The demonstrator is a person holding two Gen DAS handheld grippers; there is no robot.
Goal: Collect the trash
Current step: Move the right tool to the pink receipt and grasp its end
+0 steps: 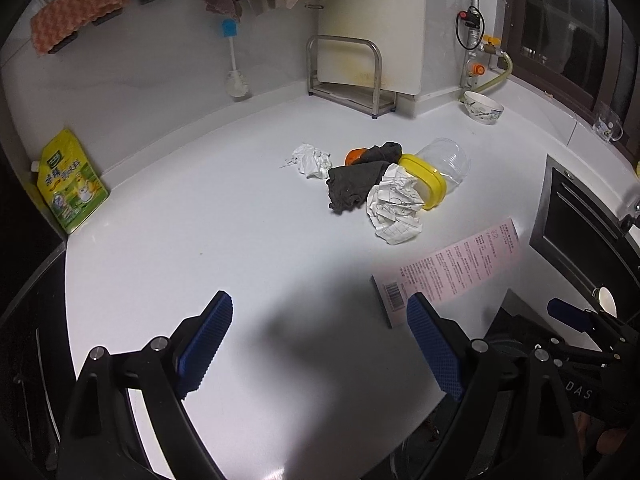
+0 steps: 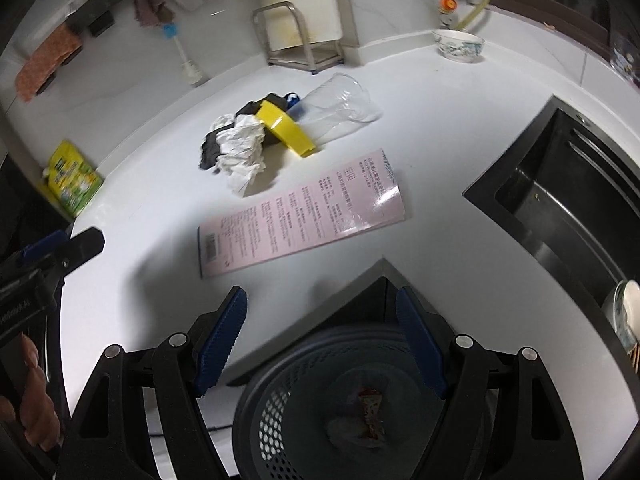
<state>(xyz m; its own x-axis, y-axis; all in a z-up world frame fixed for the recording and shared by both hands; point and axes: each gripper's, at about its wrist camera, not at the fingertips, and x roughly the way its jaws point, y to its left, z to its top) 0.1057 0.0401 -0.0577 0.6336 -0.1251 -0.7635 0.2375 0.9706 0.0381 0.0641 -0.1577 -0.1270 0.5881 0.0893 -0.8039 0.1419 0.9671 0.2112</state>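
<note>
left gripper (image 1: 320,344): black linkage frame, silver round pivot pins, blue ribbed pads on jaws | right gripper (image 2: 322,342): same black frame, silver pins, blue saw-edged pads; white lettering "DAS" on its black body, seen from left wrist view | hand (image 2: 34,404): bare fingers on black handle, no sleeve visible
</note>
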